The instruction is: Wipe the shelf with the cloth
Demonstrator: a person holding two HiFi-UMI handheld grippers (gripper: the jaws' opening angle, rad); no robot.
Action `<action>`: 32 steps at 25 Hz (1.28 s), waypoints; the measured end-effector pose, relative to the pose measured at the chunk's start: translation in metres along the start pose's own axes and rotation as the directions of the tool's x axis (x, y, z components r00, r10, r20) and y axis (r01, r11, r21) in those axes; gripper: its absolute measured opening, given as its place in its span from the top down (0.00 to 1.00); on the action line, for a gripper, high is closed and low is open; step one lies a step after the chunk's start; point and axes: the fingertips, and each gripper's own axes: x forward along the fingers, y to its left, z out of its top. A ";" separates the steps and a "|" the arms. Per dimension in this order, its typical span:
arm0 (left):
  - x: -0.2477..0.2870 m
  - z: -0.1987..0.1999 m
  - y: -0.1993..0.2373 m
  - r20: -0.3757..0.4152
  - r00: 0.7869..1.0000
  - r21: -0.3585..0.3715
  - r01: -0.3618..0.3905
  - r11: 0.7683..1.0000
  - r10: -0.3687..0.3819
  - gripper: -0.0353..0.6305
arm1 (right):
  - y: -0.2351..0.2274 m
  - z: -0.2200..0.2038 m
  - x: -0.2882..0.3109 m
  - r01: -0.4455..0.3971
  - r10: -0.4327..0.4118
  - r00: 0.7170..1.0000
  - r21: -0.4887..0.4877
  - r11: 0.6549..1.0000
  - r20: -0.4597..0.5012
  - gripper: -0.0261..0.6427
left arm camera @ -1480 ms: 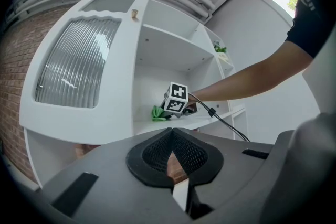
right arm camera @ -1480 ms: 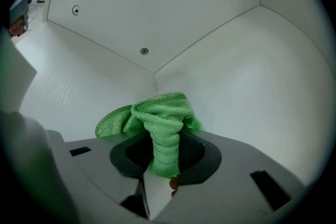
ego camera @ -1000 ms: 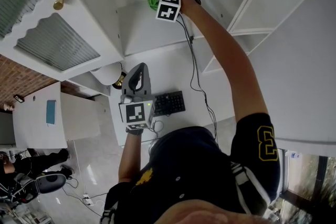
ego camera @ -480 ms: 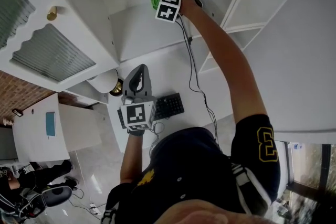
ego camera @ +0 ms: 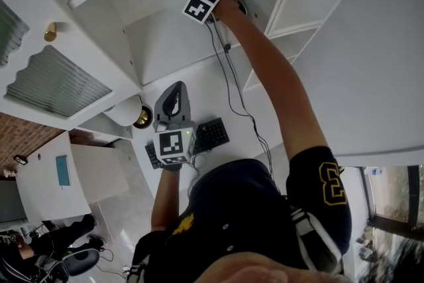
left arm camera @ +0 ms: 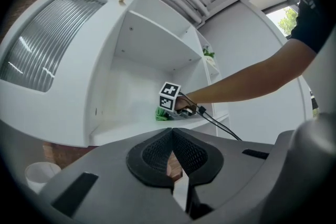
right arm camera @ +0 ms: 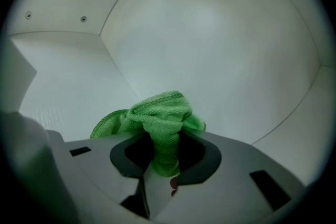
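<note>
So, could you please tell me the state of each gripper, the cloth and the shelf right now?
Right gripper: shut on the cloth.
Left gripper: shut, nothing between its jaws, held low in front of the shelf.
Cloth: bunched up, pinched by the right jaws, resting on the shelf.
Shelf: open at the front, with the cloth on it.
</note>
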 end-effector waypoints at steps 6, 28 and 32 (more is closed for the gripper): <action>0.003 0.000 -0.011 0.001 0.999 0.004 0.039 0.999 -0.039 0.92 | -0.007 -0.011 0.003 0.052 -0.045 0.995 0.076 0.996 -0.083 0.81; -0.009 -0.009 -0.009 -0.031 0.999 0.000 0.014 1.000 -0.014 0.92 | -0.037 -0.037 0.002 0.145 -0.128 0.972 0.074 0.987 -0.199 0.81; -0.023 -0.016 0.010 -0.058 0.997 0.001 -0.047 0.999 0.047 0.92 | -0.013 0.020 -0.034 0.040 -0.043 0.996 0.042 0.998 0.079 0.80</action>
